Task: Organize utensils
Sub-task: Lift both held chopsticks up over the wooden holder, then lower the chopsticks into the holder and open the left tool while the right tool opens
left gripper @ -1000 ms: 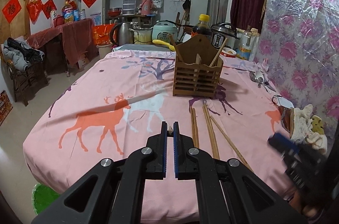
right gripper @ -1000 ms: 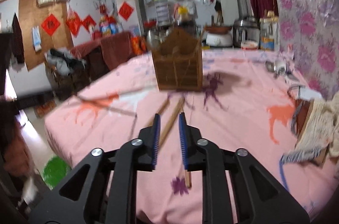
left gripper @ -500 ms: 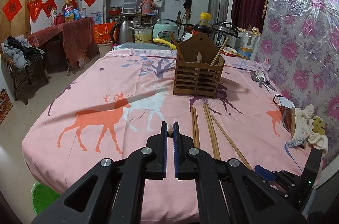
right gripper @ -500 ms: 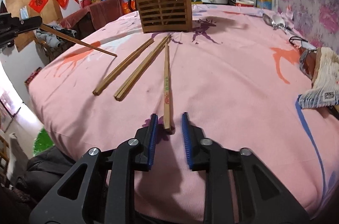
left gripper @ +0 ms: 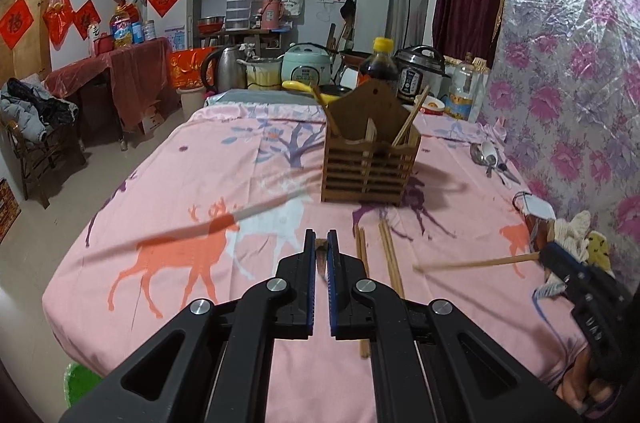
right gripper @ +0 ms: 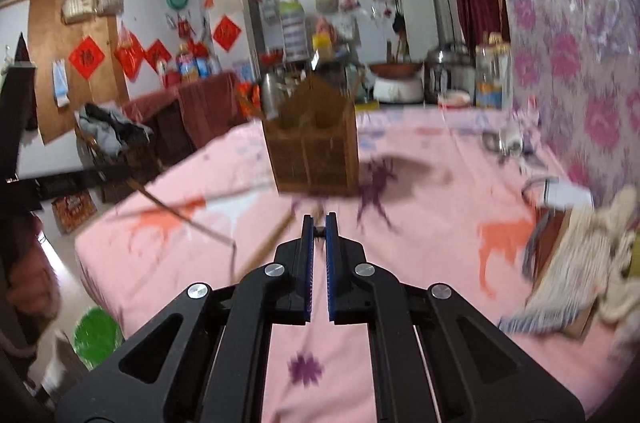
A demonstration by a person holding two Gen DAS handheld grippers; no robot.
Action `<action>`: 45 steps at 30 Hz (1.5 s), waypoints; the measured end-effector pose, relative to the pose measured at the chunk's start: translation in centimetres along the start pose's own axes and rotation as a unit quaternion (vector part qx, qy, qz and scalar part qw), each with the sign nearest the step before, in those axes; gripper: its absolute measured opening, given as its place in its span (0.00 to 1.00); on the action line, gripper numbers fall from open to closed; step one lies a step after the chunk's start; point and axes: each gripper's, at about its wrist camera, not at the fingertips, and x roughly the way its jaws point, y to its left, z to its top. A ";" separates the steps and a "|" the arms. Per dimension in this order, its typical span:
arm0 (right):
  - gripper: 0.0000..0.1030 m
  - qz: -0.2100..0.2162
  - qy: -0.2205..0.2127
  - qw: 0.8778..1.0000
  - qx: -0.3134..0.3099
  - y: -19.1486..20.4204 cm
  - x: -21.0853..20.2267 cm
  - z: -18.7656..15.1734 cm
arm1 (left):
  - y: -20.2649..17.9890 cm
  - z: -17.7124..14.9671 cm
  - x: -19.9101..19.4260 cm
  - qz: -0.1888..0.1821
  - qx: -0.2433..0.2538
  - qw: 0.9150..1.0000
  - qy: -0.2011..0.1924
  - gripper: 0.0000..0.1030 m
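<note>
A wooden slatted utensil holder [left gripper: 370, 159] stands upright mid-table with a few chopsticks in it; it also shows blurred in the right wrist view [right gripper: 314, 151]. My left gripper [left gripper: 321, 251] is shut on a chopstick seen end-on between its pads. In the right wrist view that chopstick [right gripper: 180, 215] sticks out from the left gripper at the left edge. My right gripper [right gripper: 319, 229] is shut on a chopstick, seen in the left wrist view [left gripper: 476, 263] lifted above the cloth at the right. Several chopsticks [left gripper: 390, 255] lie on the pink tablecloth in front of the holder.
Spoons [left gripper: 486, 155] lie at the far right by the floral wall. A cloth pile [left gripper: 576, 235] sits at the right edge. Rice cookers, a kettle and a sauce bottle [left gripper: 378, 63] stand behind the holder. A green bin [right gripper: 96, 331] is on the floor left.
My right gripper closed on a chopstick on the cloth and lifted it, rising and tilting up toward the holder. My left gripper stays shut on its chopstick, nearly still.
</note>
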 end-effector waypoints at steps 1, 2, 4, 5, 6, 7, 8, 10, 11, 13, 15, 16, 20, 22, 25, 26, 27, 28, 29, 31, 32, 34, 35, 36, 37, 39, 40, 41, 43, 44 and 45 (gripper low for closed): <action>0.06 0.002 -0.008 1.000 -0.004 0.1 0.0 0.8 | -0.1 0.8 0.1 -0.003 0.002 1.000 -0.003 0.05; 0.06 0.004 -0.013 1.000 -0.005 0.3 -0.1 1.4 | -0.2 1.3 0.2 -0.005 0.004 1.000 -0.005 0.05; 0.06 0.009 -0.021 1.000 -0.009 0.5 0.1 2.7 | -0.5 2.5 0.4 -0.011 0.006 1.000 -0.008 0.05; 0.06 0.011 -0.022 1.000 -0.010 0.6 0.3 3.0 | -0.7 3.1 0.6 -0.016 0.008 1.000 -0.008 0.06; 0.06 0.013 -0.023 1.000 -0.012 0.6 0.6 3.6 | -0.8 3.8 0.8 -0.020 0.009 1.000 -0.009 0.05; 0.06 0.014 -0.023 1.000 -0.012 0.6 0.8 3.9 | -1.0 4.3 1.1 -0.023 0.009 1.000 -0.010 0.05; 0.06 0.015 -0.024 1.000 -0.011 0.6 1.1 4.4 | -1.1 4.9 1.3 -0.027 0.010 1.000 -0.010 0.05; 0.06 0.018 -0.024 1.000 -0.010 0.4 1.7 5.3 | -1.6 6.3 1.8 -0.036 0.011 0.999 -0.013 0.05; 0.06 0.018 -0.026 0.999 -0.008 0.3 2.1 6.0 | -1.8 7.1 2.1 -0.038 0.012 0.999 -0.016 0.05; 0.06 0.021 -0.031 0.999 -0.005 0.2 2.6 7.3 | -2.0 9.0 2.4 -0.044 0.011 0.999 -0.024 0.05; 0.06 0.025 -0.038 0.999 0.000 -0.2 3.1 8.8 | -2.2 11.5 2.6 -0.053 0.009 0.998 -0.037 0.05; 0.06 0.027 -0.044 0.999 0.003 -0.5 3.4 9.9 | -2.3 12.4 2.6 -0.054 0.009 0.998 -0.044 0.05; 0.06 0.034 -0.072 0.997 0.011 -1.2 5.0 13.8 | -3.0 17.5 3.2 -0.048 0.014 0.995 -0.084 0.05; 0.06 0.031 -0.082 0.996 0.013 -1.4 6.5 15.5 | -3.2 19.7 4.2 -0.047 0.008 0.994 -0.096 0.05; 0.06 0.032 -0.083 0.996 0.018 -1.6 9.0 17.2 | -3.3 22.0 6.2 -0.044 -0.002 0.994 -0.104 0.05; 0.06 0.031 -0.083 0.996 0.017 -1.6 9.7 17.5 | -3.3 22.6 6.9 -0.040 -0.004 0.994 -0.106 0.05; 0.06 0.030 -0.081 0.996 0.015 -1.6 10.4 17.8 | -3.4 23.2 8.1 -0.037 -0.007 0.994 -0.105 0.05; 0.06 0.031 -0.076 0.997 0.014 -1.7 11.4 18.0 | -3.4 23.5 9.0 -0.034 -0.008 0.994 -0.103 0.05; 0.06 0.031 -0.071 0.997 0.013 -1.7 12.3 18.0 | -3.4 23.6 9.6 -0.033 -0.010 0.994 -0.101 0.05; 0.06 0.031 -0.061 0.998 0.011 -1.8 13.8 17.7 | -3.3 23.6 11.9 -0.029 -0.014 0.995 -0.090 0.05; 0.06 0.030 -0.055 0.998 0.012 -1.9 14.6 17.4 | -3.1 23.4 12.9 -0.029 -0.016 0.996 -0.082 0.06; 0.07 0.032 -0.033 0.999 0.018 -2.2 16.6 16.6 | -2.6 22.6 14.9 -0.025 -0.021 0.997 -0.064 0.07; 0.10 0.033 -0.019 0.999 0.021 -2.5 17.6 16.3 | -2.4 22.0 16.1 -0.020 -0.023 0.998 -0.049 0.16; 0.10 0.030 -0.004 0.999 0.029 -2.7 18.5 15.9 | -2.1 21.3 17.0 -0.016 -0.025 0.999 -0.035 0.23; 0.11 0.030 0.005 0.999 0.035 -2.9 19.1 15.5 | -1.7 20.8 17.6 -0.009 -0.030 0.999 -0.023 0.37; 0.11 0.034 0.016 0.998 0.045 -3.3 19.5 15.0 | -0.8 19.8 18.0 -0.003 -0.037 0.999 -0.013 0.41; 0.11 0.031 0.011 0.998 0.048 -3.5 19.3 14.9 | -0.3 19.5 17.7 0.001 -0.039 0.999 -0.012 0.45; 0.13 0.030 0.009 0.998 0.048 -3.7 19.0 14.9 | 0.2 19.4 17.5 0.005 -0.042 0.999 -0.013 0.53; 0.16 0.028 -0.002 0.998 0.051 -3.8 17.9 15.0 | 1.1 18.9 16.3 0.017 -0.050 0.998 -0.021 0.61; 0.19 0.027 -0.008 0.998 0.054 -3.8 17.2 15.1 | 1.6 18.7 15.7 0.019 -0.053 0.998 -0.025 0.64; 0.21 0.025 -0.015 0.998 0.056 -3.7 16.5 15.1 | 1.8 18.6 15.3 0.021 -0.055 0.998 -0.027 0.65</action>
